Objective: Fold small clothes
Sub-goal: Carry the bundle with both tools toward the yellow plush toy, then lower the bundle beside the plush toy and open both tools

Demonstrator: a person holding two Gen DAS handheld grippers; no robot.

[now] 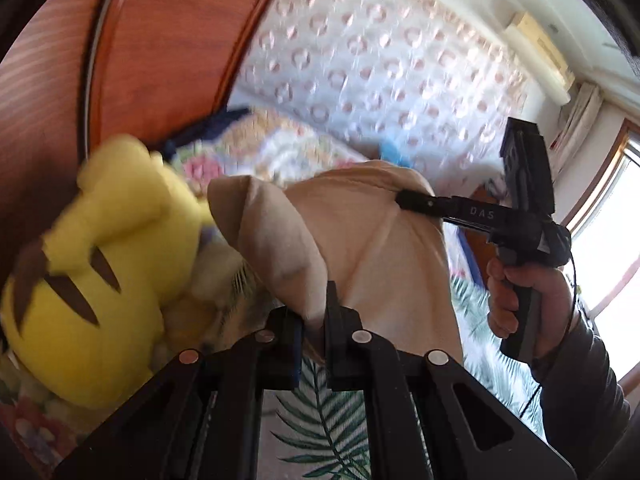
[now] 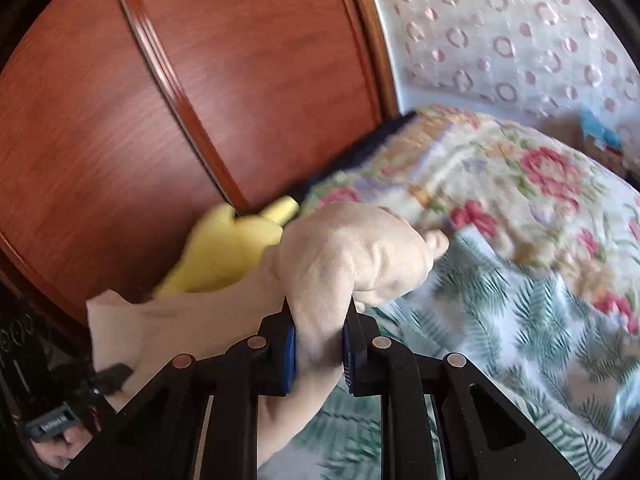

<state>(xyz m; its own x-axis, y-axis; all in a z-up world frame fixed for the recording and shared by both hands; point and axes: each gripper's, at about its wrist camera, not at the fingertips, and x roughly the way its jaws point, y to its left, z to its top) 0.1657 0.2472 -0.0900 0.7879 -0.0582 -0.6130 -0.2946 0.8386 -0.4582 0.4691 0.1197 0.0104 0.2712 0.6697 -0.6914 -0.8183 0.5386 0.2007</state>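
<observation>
Beige garment (image 1: 372, 240) held up above the bed (image 2: 540, 320), stretched between two grippers. Left gripper (image 1: 314, 320) pinched tight on a bunched fold at one side. Right gripper (image 2: 320, 344) clamped on a thick wad of the same cloth at the other side. Yellow plush toy (image 1: 104, 280) against the reddish wooden headboard (image 2: 240, 80), beside a floral blanket (image 2: 520, 184) on the palm-leaf sheet.

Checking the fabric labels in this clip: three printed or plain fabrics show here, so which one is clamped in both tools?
The plain beige garment; the left tool and right tool both pinch it. The palm-leaf sheet and floral blanket lie ungripped.
</observation>
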